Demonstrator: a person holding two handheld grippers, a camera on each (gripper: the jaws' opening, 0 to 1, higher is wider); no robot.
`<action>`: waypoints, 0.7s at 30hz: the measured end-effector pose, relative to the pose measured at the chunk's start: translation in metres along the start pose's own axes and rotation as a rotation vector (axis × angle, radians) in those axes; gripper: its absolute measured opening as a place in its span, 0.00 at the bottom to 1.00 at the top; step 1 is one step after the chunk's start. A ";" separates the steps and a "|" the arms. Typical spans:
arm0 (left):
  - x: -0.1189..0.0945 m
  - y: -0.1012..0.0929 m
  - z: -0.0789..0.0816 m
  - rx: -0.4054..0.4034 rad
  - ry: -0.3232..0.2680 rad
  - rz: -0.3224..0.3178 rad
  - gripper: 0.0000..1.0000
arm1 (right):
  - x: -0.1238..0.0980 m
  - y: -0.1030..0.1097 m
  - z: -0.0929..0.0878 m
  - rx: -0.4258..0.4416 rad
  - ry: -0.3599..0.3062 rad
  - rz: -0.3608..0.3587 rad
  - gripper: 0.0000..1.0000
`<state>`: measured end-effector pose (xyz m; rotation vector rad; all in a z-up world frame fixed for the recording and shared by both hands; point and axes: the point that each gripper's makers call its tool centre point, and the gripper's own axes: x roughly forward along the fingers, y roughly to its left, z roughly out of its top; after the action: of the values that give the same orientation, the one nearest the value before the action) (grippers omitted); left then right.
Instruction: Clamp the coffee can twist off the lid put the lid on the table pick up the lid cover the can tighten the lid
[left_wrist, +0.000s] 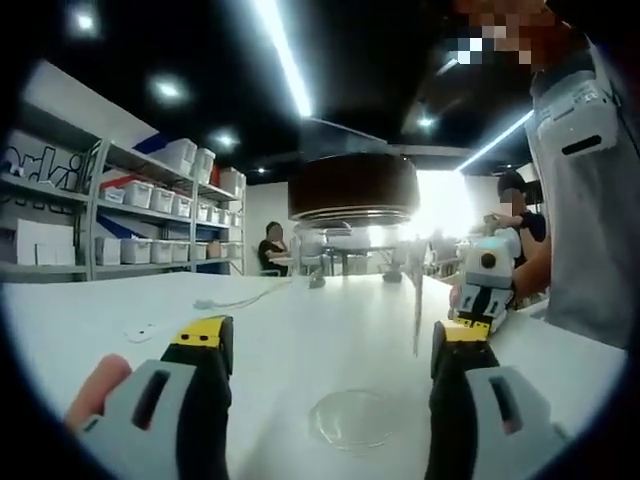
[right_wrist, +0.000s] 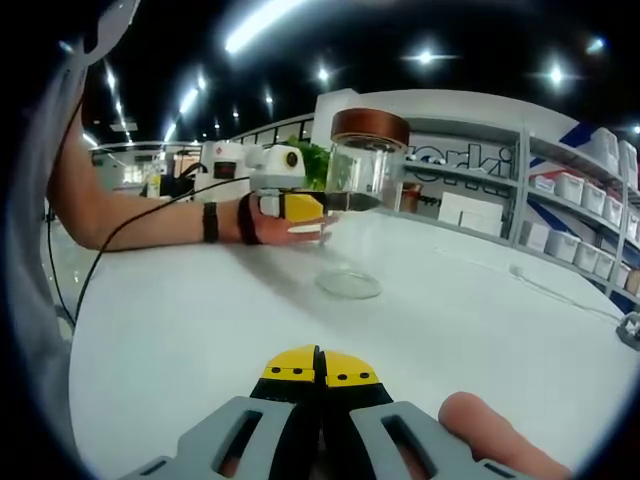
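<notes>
While the clear coffee can (right_wrist: 352, 195) with its brown lid (right_wrist: 369, 126) is clamped between the jaws of the left gripper (right_wrist: 335, 203), it is held upright, its base on the white table (right_wrist: 200, 330). The right gripper (right_wrist: 320, 372) is kept low near the table's near edge, jaws pressed together on nothing. Open tabletop is left between them, and shelving (right_wrist: 560, 190) is seen beyond the far right edge.

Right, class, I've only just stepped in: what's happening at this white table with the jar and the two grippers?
A person works two hand-held grippers at a white table. The left gripper is clamped on a clear glass can with a brown lid on top, the can looking raised off the table. The right gripper is shut on nothing, low over the table and away from the can. Shelves of white bins stand behind.
</notes>
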<state>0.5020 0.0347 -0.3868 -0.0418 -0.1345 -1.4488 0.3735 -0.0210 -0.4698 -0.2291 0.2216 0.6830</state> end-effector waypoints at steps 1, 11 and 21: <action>0.003 -0.001 0.000 -0.006 -0.003 -0.004 0.72 | 0.000 0.000 0.000 -0.001 0.000 -0.001 0.00; 0.020 -0.010 -0.009 0.010 0.030 -0.013 0.68 | 0.000 0.001 0.001 -0.002 0.000 -0.002 0.00; 0.021 -0.010 -0.012 0.018 0.050 0.006 0.64 | 0.000 0.001 0.001 -0.003 0.001 -0.006 0.00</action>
<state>0.4958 0.0113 -0.3966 0.0086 -0.1063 -1.4410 0.3733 -0.0204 -0.4690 -0.2331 0.2207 0.6775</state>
